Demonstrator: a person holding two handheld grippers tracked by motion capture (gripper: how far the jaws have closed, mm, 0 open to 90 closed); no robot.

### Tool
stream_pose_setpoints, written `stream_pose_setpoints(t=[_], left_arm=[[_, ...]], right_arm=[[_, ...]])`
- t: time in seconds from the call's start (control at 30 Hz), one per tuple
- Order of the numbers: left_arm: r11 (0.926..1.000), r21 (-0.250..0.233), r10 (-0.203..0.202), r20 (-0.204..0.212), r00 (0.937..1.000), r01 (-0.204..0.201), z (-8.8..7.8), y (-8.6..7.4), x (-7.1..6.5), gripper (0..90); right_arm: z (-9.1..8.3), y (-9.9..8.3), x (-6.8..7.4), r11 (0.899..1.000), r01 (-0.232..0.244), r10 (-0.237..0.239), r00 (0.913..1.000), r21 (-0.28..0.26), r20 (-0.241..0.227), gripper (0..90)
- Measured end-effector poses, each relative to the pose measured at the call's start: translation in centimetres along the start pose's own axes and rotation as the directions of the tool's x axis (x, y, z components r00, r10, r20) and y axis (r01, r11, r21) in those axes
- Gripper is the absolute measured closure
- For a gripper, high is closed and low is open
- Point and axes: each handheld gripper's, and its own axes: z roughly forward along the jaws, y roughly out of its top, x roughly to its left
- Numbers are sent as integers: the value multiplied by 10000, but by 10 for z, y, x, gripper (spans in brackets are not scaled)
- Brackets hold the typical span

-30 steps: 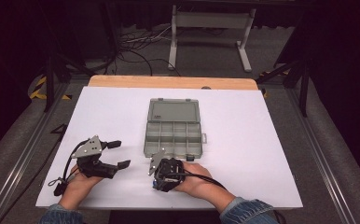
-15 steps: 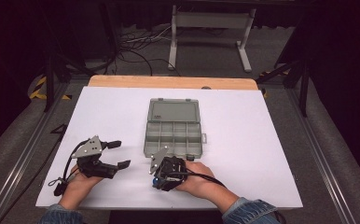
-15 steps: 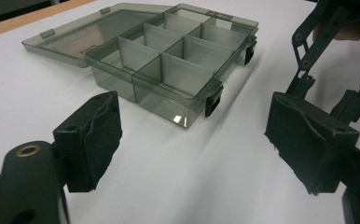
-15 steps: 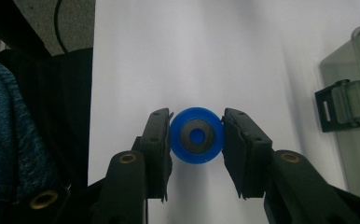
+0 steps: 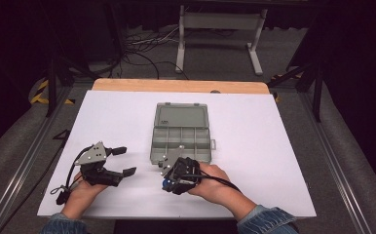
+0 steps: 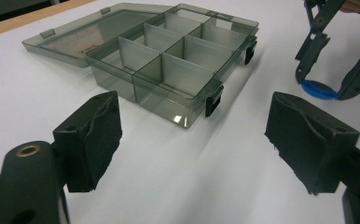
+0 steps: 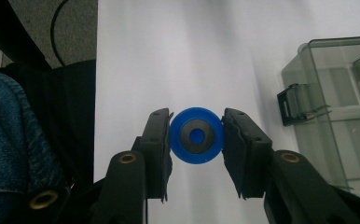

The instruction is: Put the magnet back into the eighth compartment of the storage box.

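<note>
High view sets a white table (image 5: 273, 161) with a clear grey compartment box (image 5: 181, 139) near its middle, the lid laid flat open on the far side. The left gripper (image 5: 123, 161) rests on the table at the near left, held by the left hand (image 5: 81, 192), its 2 jaws spread wide with nothing between them. The right gripper (image 5: 166, 180) sits just in front of the box's near edge, held by the right hand (image 5: 215, 183); from up here only a speck of blue shows at its tip

Right gripper view makes plain what that speck is: a round blue disc (image 7: 197, 135) with a dark ring and blue centre, pinched edge to edge between the 2 black jaws, just over the white surface. A corner of the box and a black latch (image 7: 294, 105) stand to its right, apart from the disc

Left gripper view gives the box's inner dividers and empty compartments, its own padded jaws gaping, and farther off the right gripper (image 6: 320, 88) with the blue disc (image 6: 319, 89) low at the table, beside the box
</note>
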Motion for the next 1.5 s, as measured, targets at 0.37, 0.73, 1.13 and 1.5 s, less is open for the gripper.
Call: stream_pose_setpoints(t=[0.37, 0.73, 1.13, 1.5], left_arm=[[10000, -6, 14, -10, 10000, -14, 0, 0, 0, 187], [10000, -11, 17, -38, 10000, -17, 0, 0, 0, 187], [10000, 11, -4, -37, 10000, 4, 0, 0, 0, 187], [10000, 16, -22, -29, 10000, 22, 0, 0, 0, 186]], right_arm=[[-18, -1, -5, 9997, -145, 149, 9997, -201, 198, 628], [-34, -9, -15, 9986, -470, 484, 9969, -250, 620, 628], [-52, -22, -31, 9933, -1062, 1107, 9876, -456, 1111, 628], [-65, -33, -46, 9858, -1580, 1648, 9754, -571, 1467, 628]])
